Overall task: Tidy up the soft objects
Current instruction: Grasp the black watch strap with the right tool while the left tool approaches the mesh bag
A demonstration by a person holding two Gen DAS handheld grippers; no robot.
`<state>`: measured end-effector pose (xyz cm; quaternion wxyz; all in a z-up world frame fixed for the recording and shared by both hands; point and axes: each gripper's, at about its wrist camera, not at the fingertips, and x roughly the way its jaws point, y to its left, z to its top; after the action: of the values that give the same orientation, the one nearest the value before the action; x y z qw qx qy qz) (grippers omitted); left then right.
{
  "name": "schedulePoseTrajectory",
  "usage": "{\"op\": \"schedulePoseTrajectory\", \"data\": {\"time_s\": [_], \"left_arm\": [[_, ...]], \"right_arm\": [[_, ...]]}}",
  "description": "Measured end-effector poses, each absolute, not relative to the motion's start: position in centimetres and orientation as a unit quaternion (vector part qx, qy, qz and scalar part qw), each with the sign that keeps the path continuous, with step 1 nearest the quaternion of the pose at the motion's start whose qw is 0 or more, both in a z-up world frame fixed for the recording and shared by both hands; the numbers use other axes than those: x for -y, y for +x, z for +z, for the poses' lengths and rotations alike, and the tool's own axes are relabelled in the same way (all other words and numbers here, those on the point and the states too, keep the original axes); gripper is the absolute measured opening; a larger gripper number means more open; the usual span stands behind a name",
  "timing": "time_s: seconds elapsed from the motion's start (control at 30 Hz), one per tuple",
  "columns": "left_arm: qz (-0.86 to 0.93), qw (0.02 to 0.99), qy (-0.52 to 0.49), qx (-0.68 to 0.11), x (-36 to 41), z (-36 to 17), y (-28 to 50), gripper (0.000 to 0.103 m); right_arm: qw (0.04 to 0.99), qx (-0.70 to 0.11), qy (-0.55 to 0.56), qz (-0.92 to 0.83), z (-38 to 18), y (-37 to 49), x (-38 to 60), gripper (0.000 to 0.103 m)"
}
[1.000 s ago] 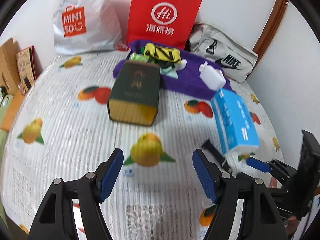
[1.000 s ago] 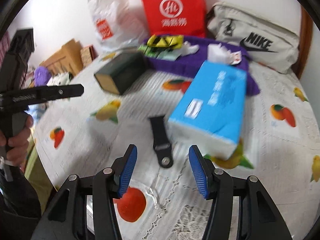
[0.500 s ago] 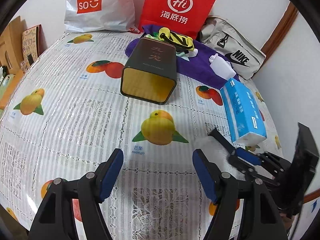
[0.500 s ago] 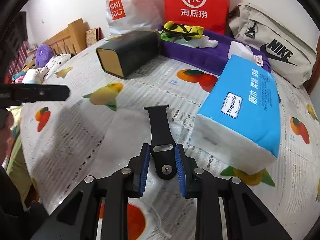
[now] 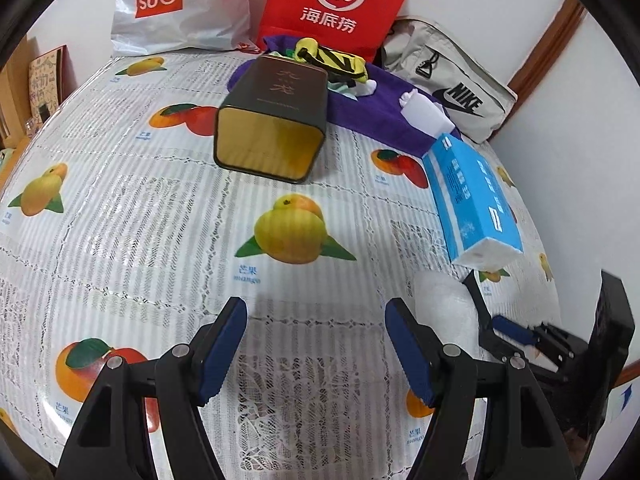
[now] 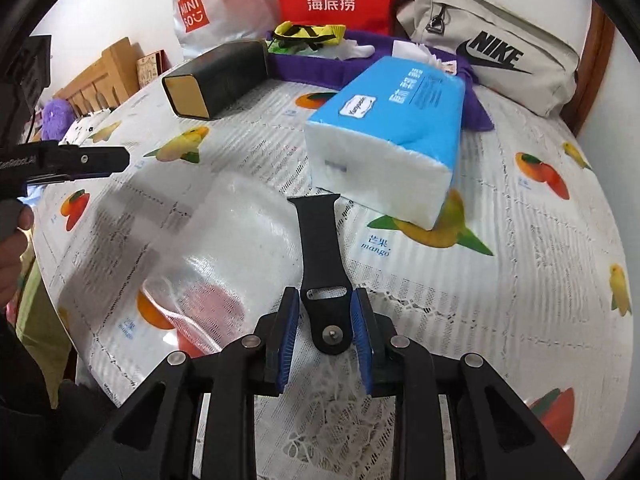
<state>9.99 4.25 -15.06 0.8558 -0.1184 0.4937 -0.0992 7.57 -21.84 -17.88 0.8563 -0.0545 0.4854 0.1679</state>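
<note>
My left claw hangs released, blue pads wide apart over the fruit-print cloth; ahead lies the tin on its side, open mouth toward me. My right claw grips the black strap by its pinned end, its far tip reaching toward the tissue pack just beyond

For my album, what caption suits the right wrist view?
Right gripper shut on a black watch strap beside a blue tissue pack on a fruit-print tablecloth.
</note>
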Motion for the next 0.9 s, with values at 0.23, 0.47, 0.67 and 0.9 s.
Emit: {"op": "schedulePoseTrajectory", "data": {"time_s": [0.23, 0.47, 0.67, 0.9], "left_arm": [[-0.095, 0.855, -0.116, -0.497, -4.2, -15.2, 10.0, 0.07], [-0.103, 0.854, -0.113, -0.497, -3.6, -15.3, 10.0, 0.07], [-0.148, 0.847, -0.092, -0.502, -0.5, -15.6, 9.6, 0.07], [-0.2, 0.828, -0.073, -0.518, 4.0, -17.2, 9.5, 0.085]], "right_arm": [[0.868, -0.46, -0.076, 0.171, -18.1, 9.4, 20.8, 0.031], [0.872, -0.45, -0.043, 0.19, -17.0, 9.5, 21.6, 0.02], [0.881, -0.439, -0.039, 0.172, -15.8, 8.1, 22.5, 0.02], [0.887, -0.441, -0.029, 0.13, -15.8, 6.6, 25.6, 0.02]]}}
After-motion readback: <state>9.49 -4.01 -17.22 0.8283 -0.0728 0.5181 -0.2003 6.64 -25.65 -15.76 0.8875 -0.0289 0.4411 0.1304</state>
